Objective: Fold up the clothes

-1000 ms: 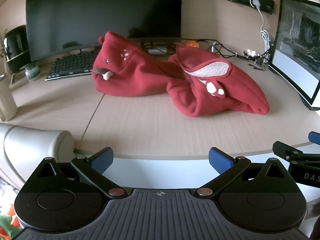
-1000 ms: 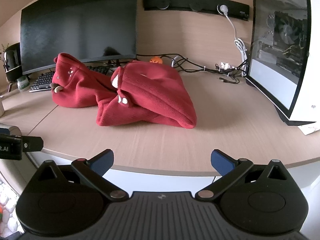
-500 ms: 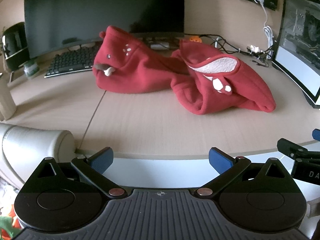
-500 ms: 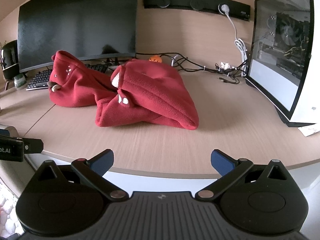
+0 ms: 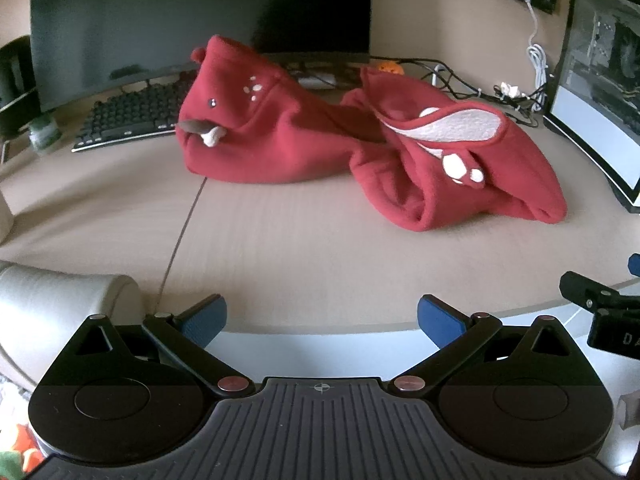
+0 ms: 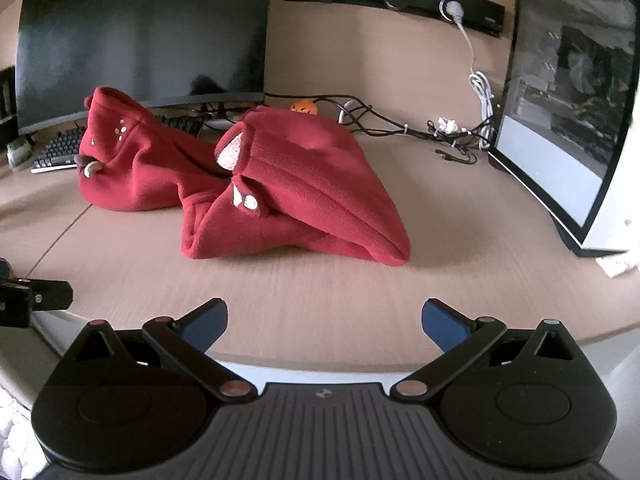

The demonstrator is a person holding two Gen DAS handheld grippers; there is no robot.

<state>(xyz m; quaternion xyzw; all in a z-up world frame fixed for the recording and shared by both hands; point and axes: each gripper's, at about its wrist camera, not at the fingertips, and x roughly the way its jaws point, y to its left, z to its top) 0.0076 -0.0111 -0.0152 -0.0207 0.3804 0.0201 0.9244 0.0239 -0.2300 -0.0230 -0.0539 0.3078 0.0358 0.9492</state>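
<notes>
Both views are closing in on the tabletop (image 5: 304, 248) compared with a second ago: the red fleece garment (image 5: 460, 160) is filling more of each frame, so both units are advancing toward the near edge and the task is still at the approach stage, with no fabric touched. The garment is lying crumpled in two lumps in the middle of the tabletop, one lump to the left in front of the keyboard (image 5: 128, 120), the other to the right with its white lining turned outward. The monitor (image 5: 200, 16) is standing behind it and the glass-sided PC case (image 6: 576, 120) is bounding the right end, with cables trailing near the back wall. Bare tabletop is lying open between the near edge and the garment, enough room for spreading forward; rightward room looks tighter. The left hand-held gripper (image 5: 322, 316) is hovering at the near edge, jaws wide apart and holding nothing; the right hand-held gripper (image 6: 324, 318) is doing likewise, just over the edge.
</notes>
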